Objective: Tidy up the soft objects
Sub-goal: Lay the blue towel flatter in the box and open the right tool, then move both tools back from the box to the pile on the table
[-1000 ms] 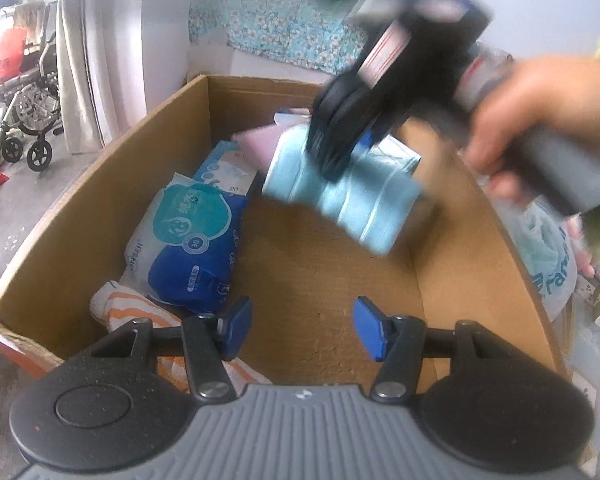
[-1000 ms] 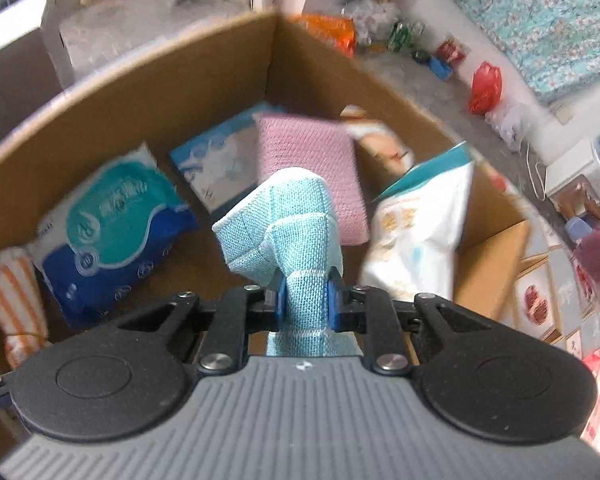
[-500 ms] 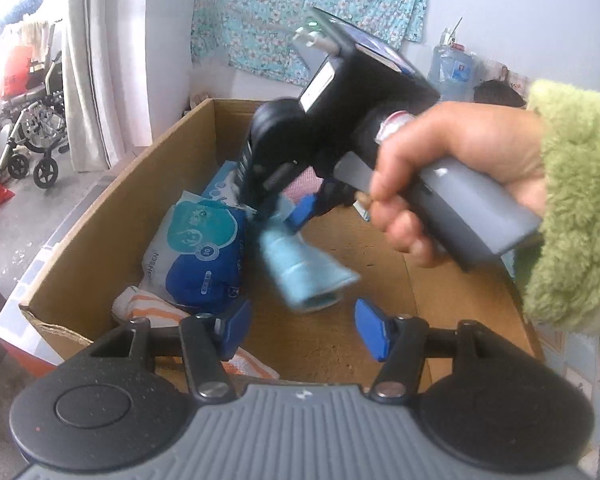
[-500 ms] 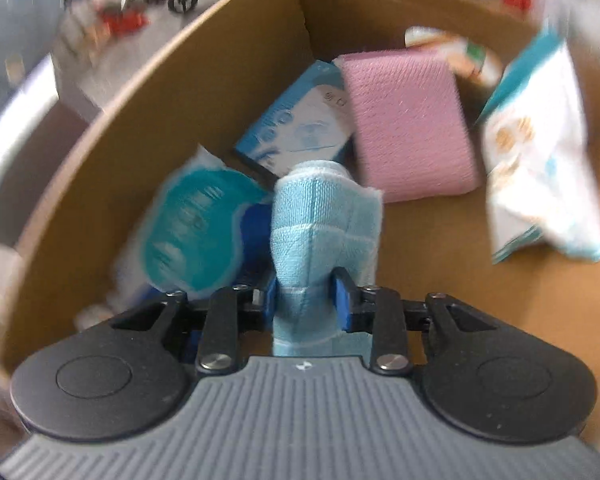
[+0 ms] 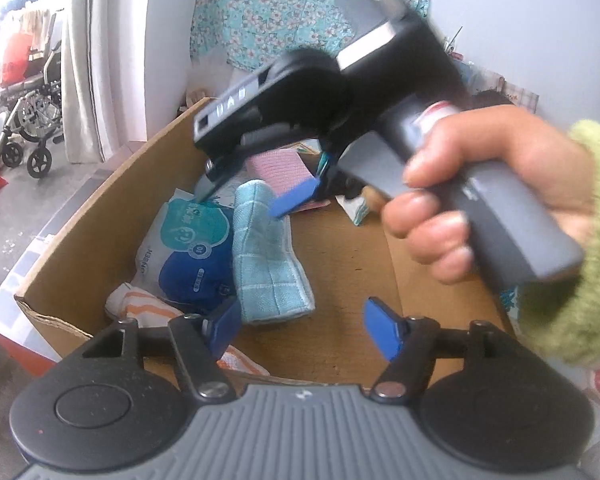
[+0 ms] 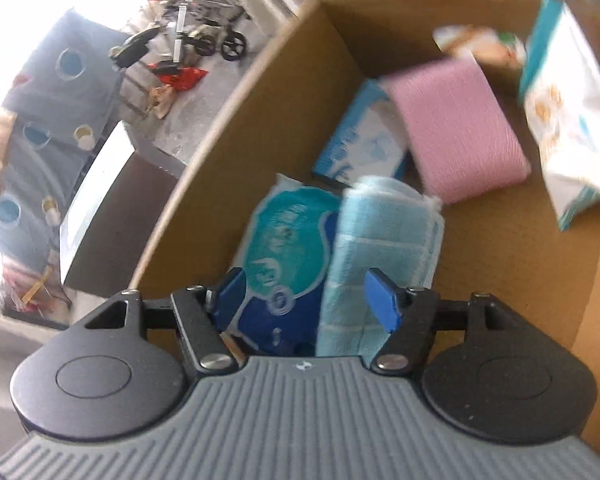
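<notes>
A light blue folded towel (image 5: 266, 256) (image 6: 380, 248) lies on the floor of the cardboard box (image 5: 100, 216), against a teal and blue wipes pack (image 5: 192, 256) (image 6: 284, 248). My right gripper (image 5: 250, 196) (image 6: 306, 294) hovers over the towel's far end. Its jaws are opening, and the towel shows between them with the pads clear of it. A hand (image 5: 480, 184) in a green fuzzy sleeve holds that gripper. My left gripper (image 5: 304, 330) stays at the box's near edge, jaws opening, nothing between them.
Also in the box are a pink cloth (image 6: 456, 128) (image 5: 276, 168), a blue tissue pack (image 6: 364, 140), a white printed bag (image 6: 568, 120) and an orange striped cloth (image 5: 140, 308). Bare box floor (image 5: 340, 264) shows right of the towel. A wheelchair (image 5: 24, 120) stands outside, left.
The right gripper swung the blue towel down beside the wipes pack, let go of it and rolled as it lifted. The left gripper's jaws widened a little.
</notes>
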Tool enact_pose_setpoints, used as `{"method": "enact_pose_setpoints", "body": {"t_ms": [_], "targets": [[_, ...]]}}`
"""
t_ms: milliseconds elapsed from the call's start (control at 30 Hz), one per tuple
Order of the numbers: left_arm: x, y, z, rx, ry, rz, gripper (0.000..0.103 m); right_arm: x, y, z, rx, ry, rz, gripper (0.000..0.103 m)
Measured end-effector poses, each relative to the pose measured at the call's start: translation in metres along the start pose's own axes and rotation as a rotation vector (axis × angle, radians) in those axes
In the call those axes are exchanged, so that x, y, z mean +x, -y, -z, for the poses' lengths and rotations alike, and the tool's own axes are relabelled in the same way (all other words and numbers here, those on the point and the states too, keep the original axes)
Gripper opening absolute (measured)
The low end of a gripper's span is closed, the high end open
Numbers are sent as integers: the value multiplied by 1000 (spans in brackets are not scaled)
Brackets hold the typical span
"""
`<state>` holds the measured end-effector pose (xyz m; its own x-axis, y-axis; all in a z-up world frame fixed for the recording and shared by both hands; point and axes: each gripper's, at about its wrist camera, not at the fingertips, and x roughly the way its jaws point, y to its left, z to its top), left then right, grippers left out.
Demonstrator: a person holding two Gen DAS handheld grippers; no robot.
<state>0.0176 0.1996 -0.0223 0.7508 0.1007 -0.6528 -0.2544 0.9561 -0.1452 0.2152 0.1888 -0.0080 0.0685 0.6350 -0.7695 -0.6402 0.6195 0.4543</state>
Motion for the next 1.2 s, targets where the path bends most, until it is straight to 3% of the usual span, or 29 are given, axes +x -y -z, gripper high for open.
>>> {"method": "enact_pose_setpoints", "body": {"t_ms": [133,333,433,600,767,1000,1200], "targets": [[-7,4,0,-2,9,-3,74,-37,-26,11,-146,94,49,77],[-30,16,4,14,54,-3,82,-101,-41,34,-229,238,64,80],[-45,25,9,35,82,7,87,-142,-36,63,-239,334,45,85],[-63,45,24,69,102,60,92,-212,-6,144,-240,533,71,93],[-70,75,42,107,82,154,92,-261,45,235,-132,656,215,93],[-66,145,67,243,46,270,93,-295,128,342,106,712,432,93],[-31,213,93,373,-29,346,93,-300,185,396,280,748,522,93]]}}
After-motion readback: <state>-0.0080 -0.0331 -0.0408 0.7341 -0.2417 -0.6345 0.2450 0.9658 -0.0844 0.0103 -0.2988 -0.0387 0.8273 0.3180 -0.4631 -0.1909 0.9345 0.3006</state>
